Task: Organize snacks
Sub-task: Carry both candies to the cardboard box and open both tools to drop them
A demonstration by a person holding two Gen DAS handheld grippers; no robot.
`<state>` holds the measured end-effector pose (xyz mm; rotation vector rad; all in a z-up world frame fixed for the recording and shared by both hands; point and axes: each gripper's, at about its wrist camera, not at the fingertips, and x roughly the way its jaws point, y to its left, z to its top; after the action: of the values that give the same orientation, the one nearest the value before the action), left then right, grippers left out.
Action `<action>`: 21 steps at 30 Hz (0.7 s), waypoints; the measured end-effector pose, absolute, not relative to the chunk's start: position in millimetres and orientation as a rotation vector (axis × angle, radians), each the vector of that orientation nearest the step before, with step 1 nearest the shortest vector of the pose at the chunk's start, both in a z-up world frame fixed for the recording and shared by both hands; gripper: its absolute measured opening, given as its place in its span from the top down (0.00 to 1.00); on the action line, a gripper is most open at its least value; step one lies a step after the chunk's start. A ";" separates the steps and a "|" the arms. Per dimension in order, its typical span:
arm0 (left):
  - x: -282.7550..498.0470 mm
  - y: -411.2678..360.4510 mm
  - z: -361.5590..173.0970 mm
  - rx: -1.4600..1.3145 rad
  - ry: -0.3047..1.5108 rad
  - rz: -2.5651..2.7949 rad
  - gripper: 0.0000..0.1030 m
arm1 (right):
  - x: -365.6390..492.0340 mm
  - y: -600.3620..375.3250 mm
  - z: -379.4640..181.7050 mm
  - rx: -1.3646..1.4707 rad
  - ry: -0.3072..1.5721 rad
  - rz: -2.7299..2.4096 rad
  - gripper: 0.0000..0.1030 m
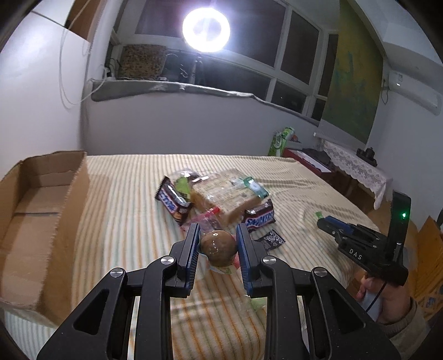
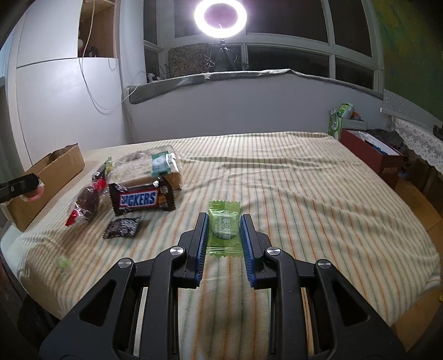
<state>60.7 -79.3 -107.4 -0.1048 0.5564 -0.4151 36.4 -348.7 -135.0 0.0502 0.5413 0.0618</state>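
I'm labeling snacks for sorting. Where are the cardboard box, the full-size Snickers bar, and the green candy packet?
cardboard box (image 1: 72, 193), left wrist view, on its right wall.
Snickers bar (image 2: 139, 200), right wrist view, on the printed logo.
green candy packet (image 2: 223, 221), right wrist view, on the wrapper's middle.

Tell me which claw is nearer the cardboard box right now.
Left. The left claw hangs just beside the cardboard box; the right claw sits across the snack pile from it.

ring light (image 2: 220, 18) glaring – dark window (image 2: 288, 59), striped bedspread (image 2: 304, 193)
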 end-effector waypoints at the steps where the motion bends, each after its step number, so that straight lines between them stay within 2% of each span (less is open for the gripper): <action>1: 59.5 -76.5 -105.4 -0.105 0.553 -0.411 0.76 | 35.7 -343.9 -131.1 0.043 0.540 0.066 0.76; 8: 47.6 -35.7 -91.2 -0.135 0.506 -0.348 0.76 | 38.8 -272.9 -96.2 -0.041 0.517 0.158 0.76; 15: 30.5 52.4 -72.1 -0.180 0.437 -0.177 0.76 | 49.0 -162.8 -60.6 -0.104 0.477 0.331 0.76; 21: 21.8 98.2 -46.6 -0.159 0.388 -0.055 0.76 | 52.2 -92.6 -29.6 -0.162 0.423 0.430 0.76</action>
<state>21.8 98.2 -46.6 -0.1590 0.3882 -0.0550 52.2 -92.6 -29.6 -0.1616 0.4226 0.4300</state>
